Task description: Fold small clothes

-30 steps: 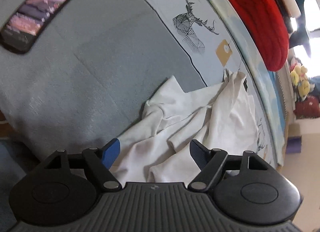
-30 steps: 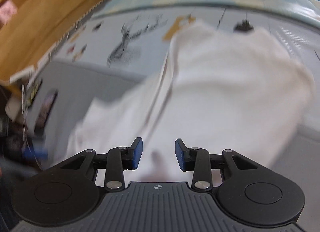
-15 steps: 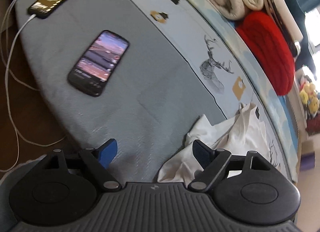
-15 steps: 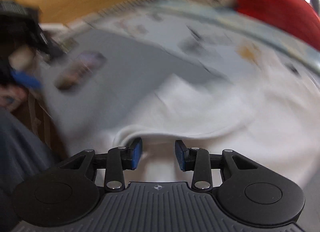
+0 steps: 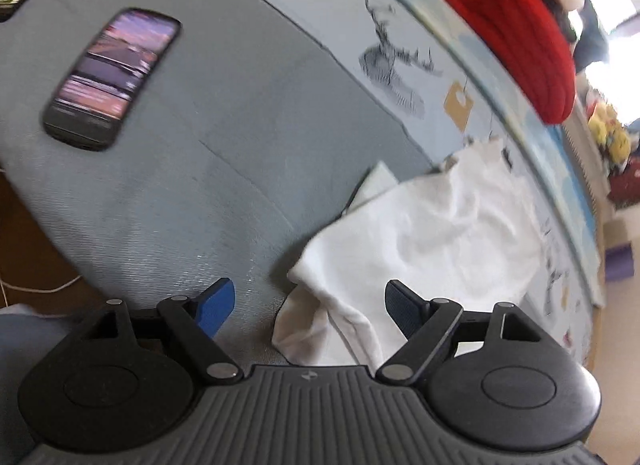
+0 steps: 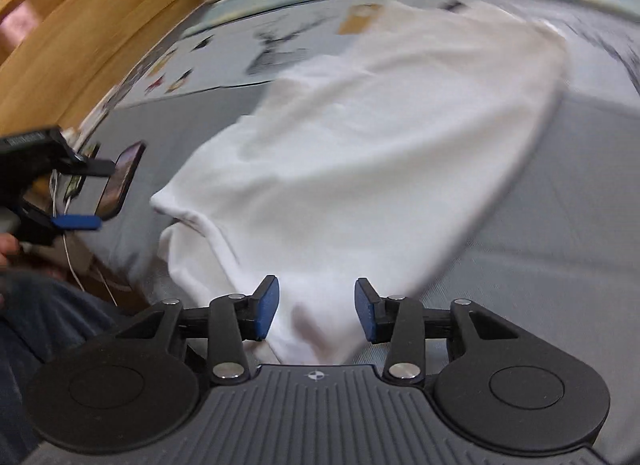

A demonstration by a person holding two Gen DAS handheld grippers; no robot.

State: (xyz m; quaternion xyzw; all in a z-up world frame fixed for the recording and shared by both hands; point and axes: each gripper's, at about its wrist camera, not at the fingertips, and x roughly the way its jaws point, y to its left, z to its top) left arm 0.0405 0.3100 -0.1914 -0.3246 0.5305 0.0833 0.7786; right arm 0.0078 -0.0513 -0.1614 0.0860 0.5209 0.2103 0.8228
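White garment (image 6: 360, 153) lies between the opening right hand-held gripper (image 6: 316, 309) pads, unclamped; left one gapes.

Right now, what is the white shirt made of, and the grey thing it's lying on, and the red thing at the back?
The white shirt looks like soft, matte knit cloth, maybe cotton: it wrinkles and folds limply. The grey cover looks like woven fabric, with a fine weave and creases showing. The red thing looks like thick ribbed knit or plush, judging by its padded ridges; exactly what it is can't be told.
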